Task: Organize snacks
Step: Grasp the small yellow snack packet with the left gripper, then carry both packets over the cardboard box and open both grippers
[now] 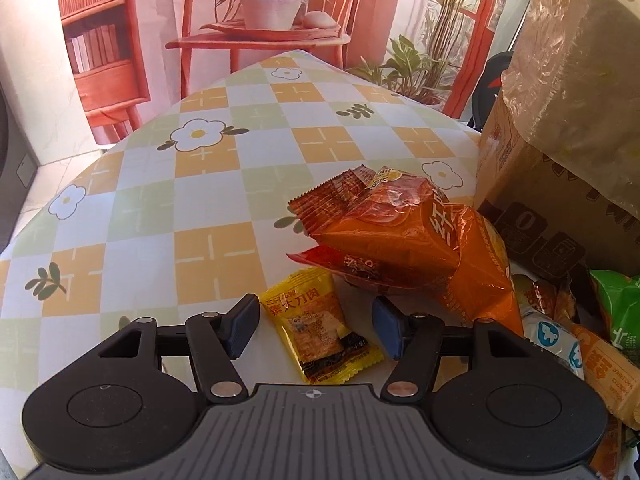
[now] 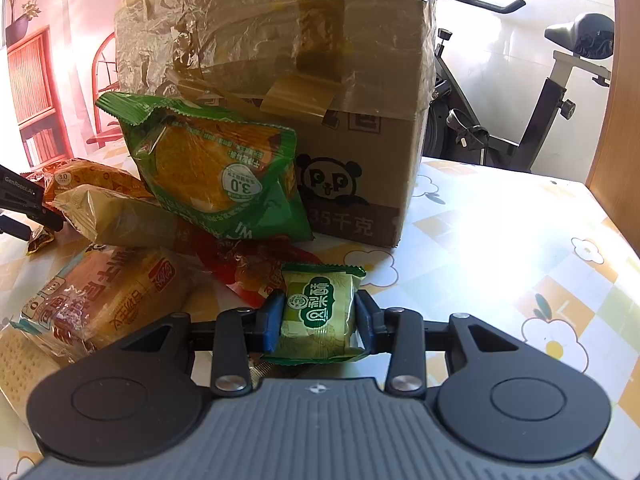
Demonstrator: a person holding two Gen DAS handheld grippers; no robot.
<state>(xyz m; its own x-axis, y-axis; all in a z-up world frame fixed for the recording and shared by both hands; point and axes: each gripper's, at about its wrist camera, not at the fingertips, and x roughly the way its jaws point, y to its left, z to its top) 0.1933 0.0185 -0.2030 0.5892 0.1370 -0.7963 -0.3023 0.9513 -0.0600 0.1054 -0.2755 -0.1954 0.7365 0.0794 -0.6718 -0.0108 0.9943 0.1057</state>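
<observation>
In the left wrist view, our left gripper (image 1: 316,326) hangs just above the counter (image 1: 160,216), which wears a checked cloth with white flowers. Its two blue fingers (image 1: 240,330) are spread wide with nothing between them but a small yellow snack packet (image 1: 322,330), which lies flat on the cloth and touches neither pad. Just beyond the packet, an orange snack bag (image 1: 404,240) rests on top of a red-orange wrapper (image 1: 340,262). To the right we see a heap of more snacks, among them a white and blue packet (image 1: 554,338) and a green bag (image 1: 618,300) at the edge of the picture. Behind the heap stands a cardboard box (image 1: 532,184) covered with crinkled plastic film.

In the right wrist view, our right gripper (image 2: 318,320) pinches a small green cake packet (image 2: 320,312) from both sides, its blue pads pressed against the wrapper. The packet stands upright between the fingers, close to the counter (image 2: 500,240); we cannot tell whether it touches the cloth. Ahead of it a large green bun bag (image 2: 216,172) leans against the cardboard box (image 2: 360,184), which bears a panda drawing. Below the green bag lie a tan wrapper (image 2: 116,216) and a red packet (image 2: 248,268), and at the left a bread loaf bag (image 2: 104,300) rests on the counter.
</observation>
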